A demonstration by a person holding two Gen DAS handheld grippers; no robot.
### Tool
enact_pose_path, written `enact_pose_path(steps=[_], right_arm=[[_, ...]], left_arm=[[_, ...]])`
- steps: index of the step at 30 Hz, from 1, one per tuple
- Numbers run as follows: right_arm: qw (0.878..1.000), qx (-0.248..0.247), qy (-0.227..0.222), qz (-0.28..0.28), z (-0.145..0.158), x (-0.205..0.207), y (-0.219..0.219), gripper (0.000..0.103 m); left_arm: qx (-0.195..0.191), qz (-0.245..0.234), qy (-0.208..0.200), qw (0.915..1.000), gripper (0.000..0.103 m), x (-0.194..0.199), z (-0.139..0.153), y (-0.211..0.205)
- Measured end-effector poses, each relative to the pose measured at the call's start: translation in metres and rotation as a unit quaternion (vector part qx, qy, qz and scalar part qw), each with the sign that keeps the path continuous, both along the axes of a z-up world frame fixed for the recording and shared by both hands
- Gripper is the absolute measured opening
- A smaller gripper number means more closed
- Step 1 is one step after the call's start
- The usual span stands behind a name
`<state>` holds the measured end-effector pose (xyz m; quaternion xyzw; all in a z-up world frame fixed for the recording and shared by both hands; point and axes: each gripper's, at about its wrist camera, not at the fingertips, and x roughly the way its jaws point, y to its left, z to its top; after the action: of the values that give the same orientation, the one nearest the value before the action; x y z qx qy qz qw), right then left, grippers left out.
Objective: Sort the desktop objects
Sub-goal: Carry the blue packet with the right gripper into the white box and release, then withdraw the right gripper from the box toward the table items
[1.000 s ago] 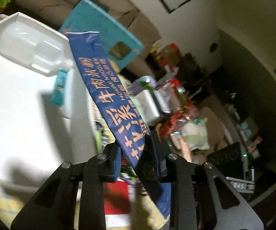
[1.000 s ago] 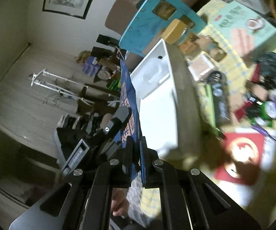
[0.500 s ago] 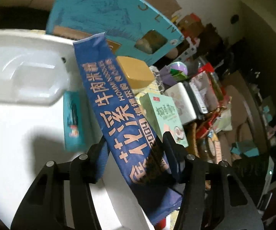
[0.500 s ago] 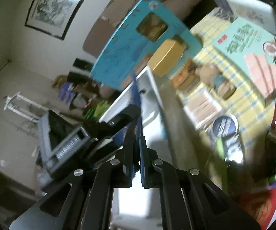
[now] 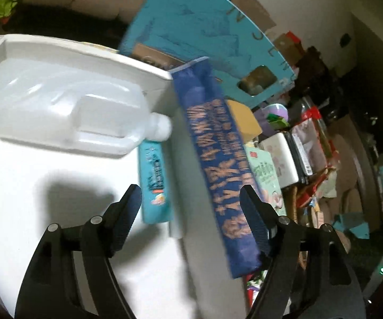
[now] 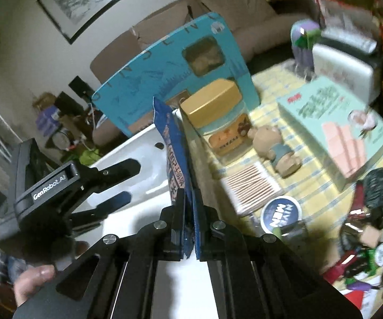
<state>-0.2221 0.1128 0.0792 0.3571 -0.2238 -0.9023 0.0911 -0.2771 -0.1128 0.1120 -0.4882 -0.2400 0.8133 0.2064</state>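
Observation:
A long blue noodle packet (image 5: 218,164) with orange Chinese lettering hangs over the right wall of a white bin (image 5: 66,55). My right gripper (image 6: 190,207) is shut on the packet's (image 6: 176,164) lower end. My left gripper (image 5: 191,202) is open, its right finger beside the packet and not gripping it; it also shows in the right wrist view (image 6: 116,183). In the bin lie a clear plastic jug (image 5: 66,106) and a teal tube (image 5: 154,180).
A large teal card (image 6: 170,77) stands behind the bin. On the yellow checked cloth (image 6: 316,178) to the right are a gold-lidded jar (image 6: 215,111), a bear figure (image 6: 274,143), cotton swabs (image 6: 252,183), a Nivea tin (image 6: 281,212) and a green box (image 6: 337,119).
My left gripper has opened wide and let go of the packet. My right gripper still holds it. Both views have swung closer over the bin.

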Motion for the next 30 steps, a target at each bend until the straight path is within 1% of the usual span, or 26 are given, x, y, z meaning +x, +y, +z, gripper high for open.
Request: enact_pose_path(steps=[3, 9, 11, 13, 14, 15, 16, 18, 20, 22, 23, 26, 30], right_arm=[[1.0, 0.029, 0.006, -0.006, 0.003, 0.013, -0.007, 0.004], [0.999, 0.021, -0.024, -0.019, -0.007, 0.024, -0.015, 0.004], [0.999, 0.027, -0.027, -0.021, -0.01, 0.029, -0.019, 0.004], [0.999, 0.026, -0.037, -0.027, -0.015, 0.028, -0.02, 0.004], [0.998, 0.028, -0.045, -0.031, -0.018, 0.026, -0.02, 0.005], [0.998, 0.027, -0.05, -0.033, -0.02, 0.024, -0.018, 0.002], [0.998, 0.024, -0.051, -0.034, -0.02, 0.023, -0.017, 0.002], [0.997, 0.034, -0.063, -0.022, -0.018, 0.02, -0.021, 0.006], [0.996, 0.048, -0.07, -0.01, -0.015, 0.019, -0.023, 0.007], [0.996, 0.055, -0.068, -0.013, -0.01, 0.021, -0.018, 0.017], [0.996, 0.061, -0.06, -0.018, -0.007, 0.023, -0.015, 0.025], [0.996, 0.08, -0.043, -0.018, 0.001, 0.026, -0.007, 0.025], [0.997, 0.058, -0.047, -0.003, 0.003, 0.027, 0.008, 0.025]], left_arm=[[0.002, 0.007, -0.008, 0.9999, 0.073, 0.013, -0.004, -0.006], [-0.008, 0.005, -0.038, 0.9992, 0.073, 0.035, -0.014, -0.013], [-0.013, -0.003, -0.046, 0.9989, 0.073, 0.042, -0.017, -0.009], [-0.028, -0.011, -0.056, 0.998, 0.072, 0.045, -0.023, -0.003], [-0.03, -0.013, -0.059, 0.9977, 0.073, 0.046, -0.024, -0.002], [-0.029, -0.014, -0.063, 0.9975, 0.072, 0.047, -0.026, 0.0], [-0.026, -0.016, -0.067, 0.9973, 0.072, 0.048, -0.028, 0.001], [-0.023, -0.017, -0.073, 0.997, 0.072, 0.05, -0.032, 0.001], [-0.025, -0.017, -0.076, 0.9966, 0.072, 0.05, -0.034, 0.002], [-0.027, -0.017, -0.076, 0.9966, 0.072, 0.05, -0.035, 0.003], [-0.03, -0.018, -0.075, 0.9966, 0.072, 0.049, -0.035, 0.004], [-0.038, -0.019, -0.079, 0.9959, 0.073, 0.045, -0.037, 0.008], [-0.05, -0.021, -0.084, 0.9949, 0.072, 0.041, -0.043, 0.017]])
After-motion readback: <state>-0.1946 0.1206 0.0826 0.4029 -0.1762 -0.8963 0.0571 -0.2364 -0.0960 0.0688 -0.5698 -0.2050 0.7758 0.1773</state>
